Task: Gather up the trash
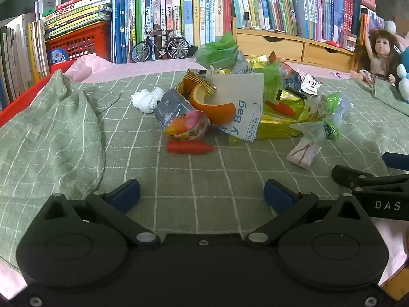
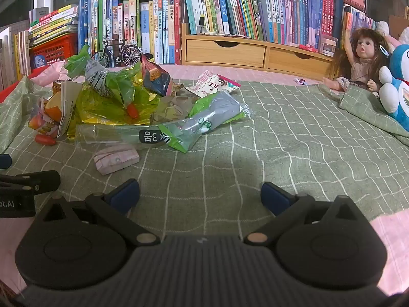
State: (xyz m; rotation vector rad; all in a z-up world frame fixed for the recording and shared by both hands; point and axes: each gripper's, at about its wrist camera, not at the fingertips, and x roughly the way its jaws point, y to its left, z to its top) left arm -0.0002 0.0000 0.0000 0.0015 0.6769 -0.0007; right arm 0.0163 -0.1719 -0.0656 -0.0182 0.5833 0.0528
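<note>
A heap of trash lies on the green checked cloth [image 1: 179,179]: an orange peel [image 1: 214,107], a grey paper bag [image 1: 242,102], a snack wrapper [image 1: 184,122], a red sausage-shaped piece [image 1: 189,147], crumpled white tissue [image 1: 147,98], gold foil and green plastic. My left gripper [image 1: 202,195] stands open short of the heap, nothing between its fingers. In the right wrist view the heap sits to the left, with a long clear green wrapper [image 2: 163,133] and a small pink packet [image 2: 116,160] nearest. My right gripper [image 2: 200,195] is open over bare cloth, holding nothing.
Bookshelves [image 1: 204,12], a red crate [image 1: 79,42] and a model bicycle [image 1: 161,46] line the back. A doll [image 2: 363,58] and a blue plush toy [image 2: 398,84] sit at the right on a fold of cloth. The cloth bunches up at the left [image 1: 51,128].
</note>
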